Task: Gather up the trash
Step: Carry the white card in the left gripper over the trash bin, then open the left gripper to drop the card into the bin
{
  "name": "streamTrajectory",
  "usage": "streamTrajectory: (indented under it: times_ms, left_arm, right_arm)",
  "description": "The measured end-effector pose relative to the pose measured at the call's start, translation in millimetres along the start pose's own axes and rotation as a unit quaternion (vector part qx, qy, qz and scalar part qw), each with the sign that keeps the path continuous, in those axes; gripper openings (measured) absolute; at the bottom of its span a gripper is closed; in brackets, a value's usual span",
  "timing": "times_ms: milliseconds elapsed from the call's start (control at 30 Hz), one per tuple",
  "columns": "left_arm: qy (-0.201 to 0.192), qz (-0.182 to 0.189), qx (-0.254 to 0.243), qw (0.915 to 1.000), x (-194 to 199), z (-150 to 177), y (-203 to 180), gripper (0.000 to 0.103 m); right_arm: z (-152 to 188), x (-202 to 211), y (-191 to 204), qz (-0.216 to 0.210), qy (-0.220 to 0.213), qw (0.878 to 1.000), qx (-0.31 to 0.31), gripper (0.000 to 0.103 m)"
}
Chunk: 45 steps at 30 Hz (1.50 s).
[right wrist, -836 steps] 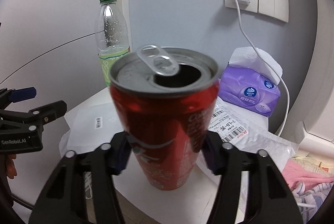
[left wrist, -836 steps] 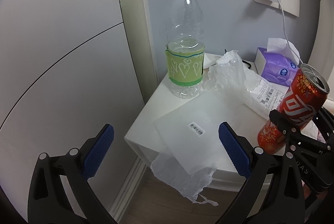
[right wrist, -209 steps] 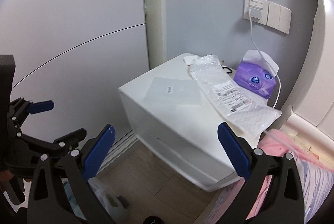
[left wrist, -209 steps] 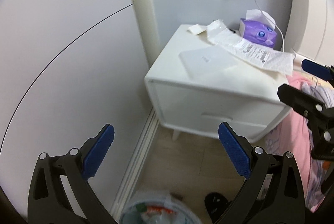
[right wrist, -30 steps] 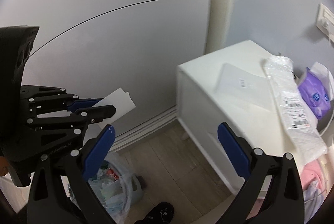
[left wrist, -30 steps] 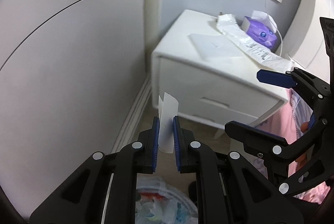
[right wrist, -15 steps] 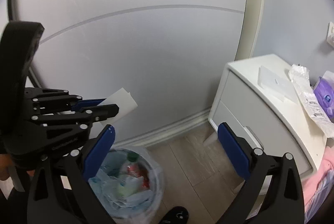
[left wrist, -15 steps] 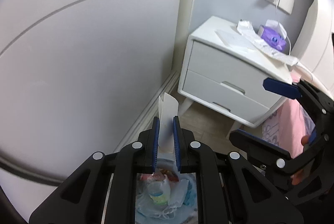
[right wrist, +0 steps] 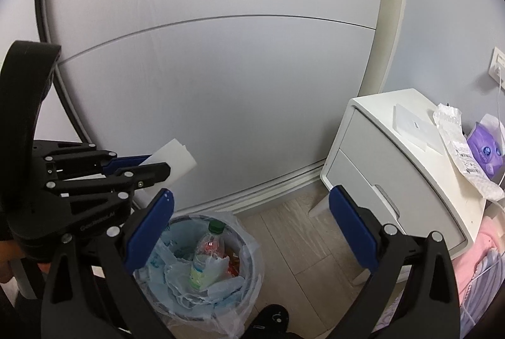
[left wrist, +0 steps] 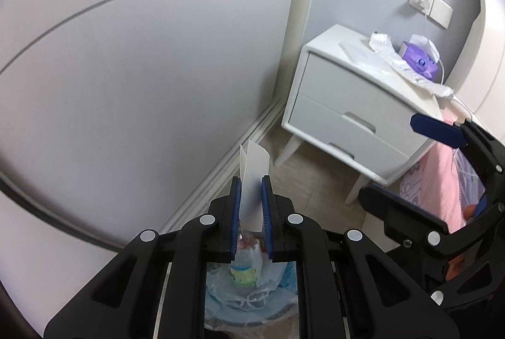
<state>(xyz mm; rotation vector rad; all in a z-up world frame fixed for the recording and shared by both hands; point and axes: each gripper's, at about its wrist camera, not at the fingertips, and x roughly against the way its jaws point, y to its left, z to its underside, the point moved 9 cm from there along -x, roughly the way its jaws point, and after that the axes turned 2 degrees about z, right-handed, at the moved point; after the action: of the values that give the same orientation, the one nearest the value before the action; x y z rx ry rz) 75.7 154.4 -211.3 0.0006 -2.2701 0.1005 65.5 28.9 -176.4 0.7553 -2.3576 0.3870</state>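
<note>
My left gripper (left wrist: 251, 196) is clenched on a folded white paper (left wrist: 252, 178), which sticks up from between the blue pads. It hangs over the bin (right wrist: 252, 247), which stands on the wood floor against the pale wall. The bin is lined with a clear bag and holds a plastic bottle (right wrist: 205, 257) with a green cap, crumpled plastic and something red. In the left wrist view the bottle shows directly below the paper, between my gripper's arms.

My right gripper (right wrist: 251, 228) is spread wide with nothing between its pads, just beside the bin, on the side toward the nightstand. In its view my left gripper (right wrist: 148, 168) shows to the left and above the bin, with the paper (right wrist: 175, 160) poking out past its tips.

The white nightstand (right wrist: 372, 168) stands near the bin, along the same wall. On its top lie a flat white sheet (right wrist: 413, 127), a bubble mailer (right wrist: 460, 149) and a purple tissue pack (right wrist: 486, 146). Pink bedding (left wrist: 442, 174) lies beyond the nightstand, away from the bin.
</note>
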Motion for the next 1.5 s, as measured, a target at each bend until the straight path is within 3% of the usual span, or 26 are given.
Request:
streamTrajectory:
  times_ms: [667,1033,1267,1500]
  left_arm:
    - [0.116,-0.031,0.029,0.9924,-71.0,104.2,60.5,0.012]
    - [0.185,-0.026,0.023,0.9822,-124.4,144.7,62.2,0.012]
    - [0.222,-0.028,0.014,0.9746,-148.6,164.7,65.2,0.013]
    - [0.244,-0.025,0.015,0.9692,-167.7,176.6,63.7,0.015]
  right_arm:
    - [75.7,-72.9,52.4,-0.035,0.076,0.995,0.056,0.096]
    - [114.7,-110.3,71.0,-0.04,0.111,0.986,0.115,0.096]
    - [136.0,-130.6,81.2,-0.064,0.157,0.979,0.115,0.096]
    - [147.1,-141.5,82.9,-0.06,0.184,0.974,0.12,0.096]
